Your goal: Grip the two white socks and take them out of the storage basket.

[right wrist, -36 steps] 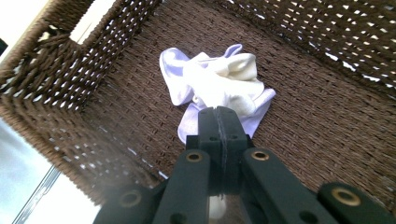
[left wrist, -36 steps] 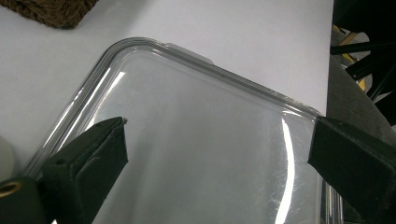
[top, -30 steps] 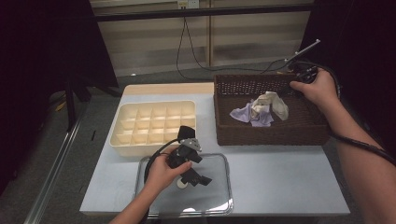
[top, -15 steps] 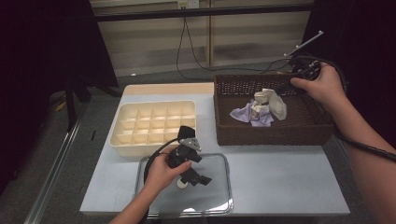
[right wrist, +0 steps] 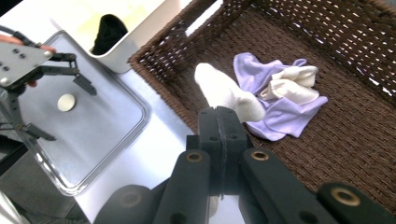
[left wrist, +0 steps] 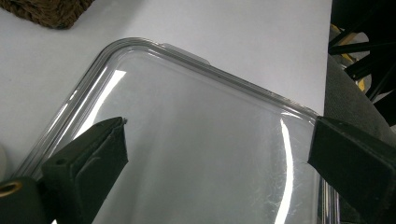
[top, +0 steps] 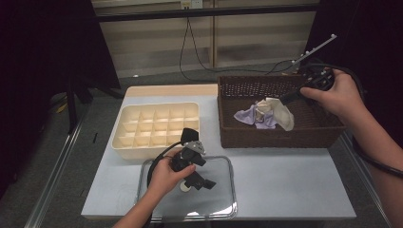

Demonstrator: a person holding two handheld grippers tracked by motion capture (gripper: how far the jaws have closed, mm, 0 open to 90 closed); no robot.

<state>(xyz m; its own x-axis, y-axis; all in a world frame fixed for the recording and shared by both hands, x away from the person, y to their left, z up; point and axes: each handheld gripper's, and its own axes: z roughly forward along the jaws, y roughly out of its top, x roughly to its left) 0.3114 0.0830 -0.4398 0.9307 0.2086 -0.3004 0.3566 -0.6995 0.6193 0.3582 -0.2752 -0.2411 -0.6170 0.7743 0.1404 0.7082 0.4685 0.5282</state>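
My right gripper [top: 286,98] [right wrist: 218,115] is over the brown wicker basket [top: 275,136] [right wrist: 159,52], shut on a white sock [top: 281,114] [right wrist: 228,93] that hangs from its jaws. Under it in the basket lie a purple cloth [top: 248,117] [right wrist: 282,116] and another cream sock [right wrist: 292,86]. My left gripper [top: 197,175] [right wrist: 63,109] rests on a clear plastic tray [top: 223,202] [left wrist: 187,140] near the front edge. Its jaws stand wide open with a small white disc [top: 184,187] [right wrist: 66,101] between them, untouched.
A cream box with several compartments [top: 157,106] stands left of the basket, with a dark sock [top: 190,134] [right wrist: 109,31] in its near right corner. Bare tabletop [top: 285,175] lies between tray and basket. Cables trail behind the table.
My right gripper has risen and drifted toward the back right, drawing the white sock up off the pile. The left gripper has stayed where it was.
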